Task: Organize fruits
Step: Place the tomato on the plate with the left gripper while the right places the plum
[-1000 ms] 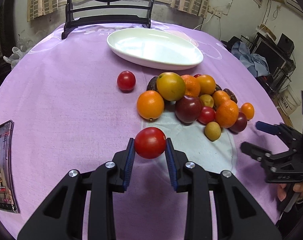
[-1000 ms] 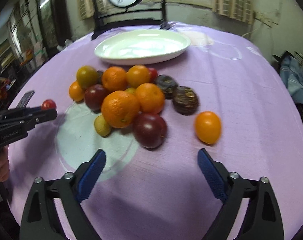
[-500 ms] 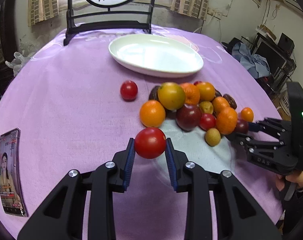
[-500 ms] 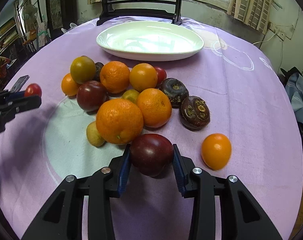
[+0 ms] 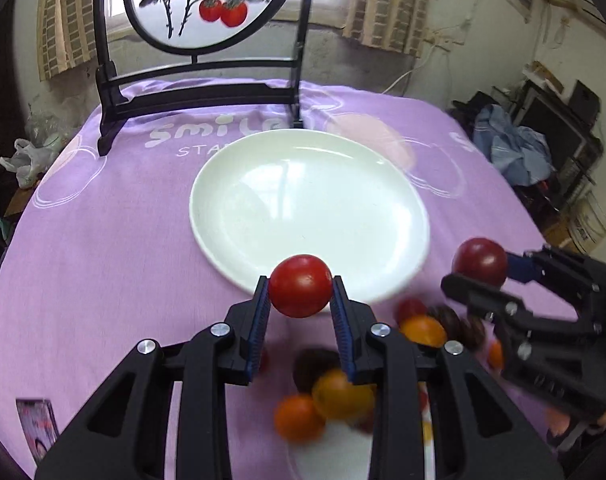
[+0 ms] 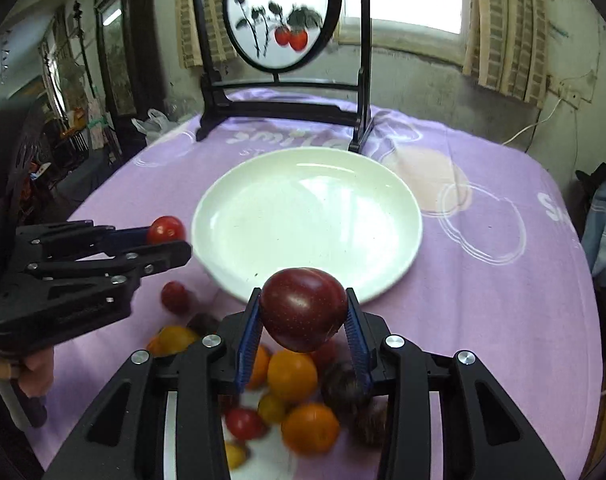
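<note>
Left wrist view: the left gripper (image 5: 301,286) is clamped on a smooth, round red tomato (image 5: 301,285), held above the near rim of the white plate (image 5: 263,184), between its blue ribbed pads. The plate is shallow, glossy and bare, with open purple tablecloth (image 5: 103,240) on its left and far sides; a black wooden screen stand (image 5: 199,92) sits just behind its far edge. At the right of this view, the right gripper (image 5: 481,268) is seen side-on, near the plate's right rim. Below the fingers, the fruit pile (image 5: 335,396) is blurred; oranges and darker round fruit lie close together on the cloth. A printed card (image 5: 37,420) lies near the table's left edge, visible only here. Right wrist view: the right gripper (image 6: 303,312) is closed on a dark red plum (image 6: 303,308) with a speckled skin, above the plate's (image 6: 383,200) near rim. The left gripper (image 6: 165,238) and tomato (image 6: 166,230) appear at the plate's left rim, with the person's hand (image 6: 35,372) below. Broad clear cloth extends right of the plate in this view.
</note>
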